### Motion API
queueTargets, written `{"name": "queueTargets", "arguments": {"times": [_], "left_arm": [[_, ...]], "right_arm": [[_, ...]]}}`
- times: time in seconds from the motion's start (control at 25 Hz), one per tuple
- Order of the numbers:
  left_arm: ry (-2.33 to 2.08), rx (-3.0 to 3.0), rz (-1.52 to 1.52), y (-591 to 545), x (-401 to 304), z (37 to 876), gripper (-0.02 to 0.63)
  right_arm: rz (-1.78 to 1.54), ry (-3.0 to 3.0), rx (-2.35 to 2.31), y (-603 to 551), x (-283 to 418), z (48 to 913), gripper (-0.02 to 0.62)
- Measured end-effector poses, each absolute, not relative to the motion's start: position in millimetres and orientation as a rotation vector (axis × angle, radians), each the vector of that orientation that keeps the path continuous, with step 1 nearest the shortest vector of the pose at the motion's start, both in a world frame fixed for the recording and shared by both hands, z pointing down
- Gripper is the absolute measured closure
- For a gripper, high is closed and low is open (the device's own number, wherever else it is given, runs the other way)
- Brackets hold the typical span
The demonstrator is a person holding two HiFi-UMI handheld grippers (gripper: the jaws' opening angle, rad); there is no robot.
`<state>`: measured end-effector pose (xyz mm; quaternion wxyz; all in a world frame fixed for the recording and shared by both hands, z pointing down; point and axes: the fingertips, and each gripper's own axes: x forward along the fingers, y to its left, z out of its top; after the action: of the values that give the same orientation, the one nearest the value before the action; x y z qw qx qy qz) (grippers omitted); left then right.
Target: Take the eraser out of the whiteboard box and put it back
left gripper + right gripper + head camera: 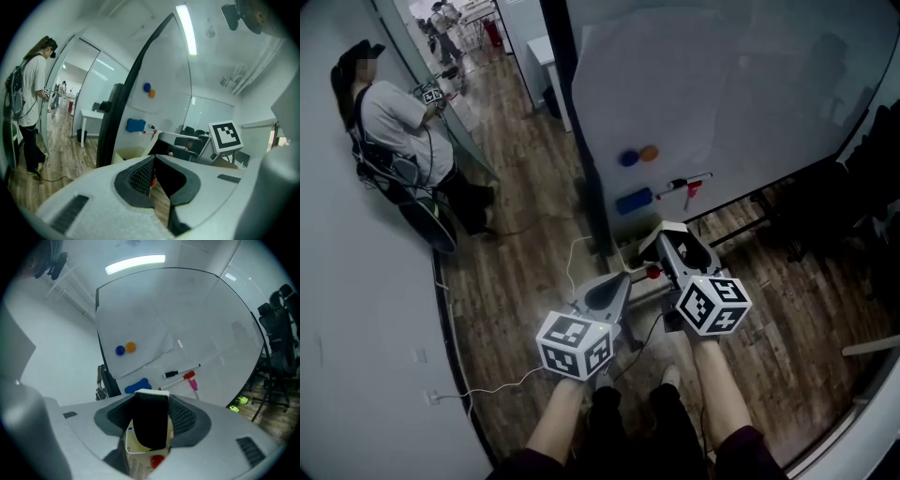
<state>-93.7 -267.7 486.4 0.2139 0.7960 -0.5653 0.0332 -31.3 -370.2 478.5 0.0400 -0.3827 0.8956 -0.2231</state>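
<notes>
The left gripper (153,159) is empty with its jaws together, and takes no part in the work. To its right, the right gripper (151,401) is clamped on the black felt block eraser with a white top edge (151,423). It holds the eraser just above the cream open-topped whiteboard box (137,448), near the lower left corner of the white whiteboard (187,324). The felt may give under the pads, so a looser squeeze could drop the eraser beside the box. A tilted return could catch the box's rim.

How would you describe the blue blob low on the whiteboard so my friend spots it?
Start at the big whiteboard. Near its bottom edge, left of the two markers, sticks the blue blob. Unlike the round magnets above, it is long and bone-shaped.
</notes>
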Motion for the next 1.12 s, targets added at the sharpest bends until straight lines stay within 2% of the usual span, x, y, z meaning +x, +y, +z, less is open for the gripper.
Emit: {"name": "queueTargets", "arguments": {"times": [0.52,1.12], "left_arm": [[-1.564,2.26,0.11,-261,-84,436,0.601],[-1.616,2.481,0.057,-255,-71,333,0.601]], "right_arm": [[-0.664,2.731,-1.143,-357,-15,433,0.374],[-0.377,2.706,-1.028,-317,11,321,0.374]]}}
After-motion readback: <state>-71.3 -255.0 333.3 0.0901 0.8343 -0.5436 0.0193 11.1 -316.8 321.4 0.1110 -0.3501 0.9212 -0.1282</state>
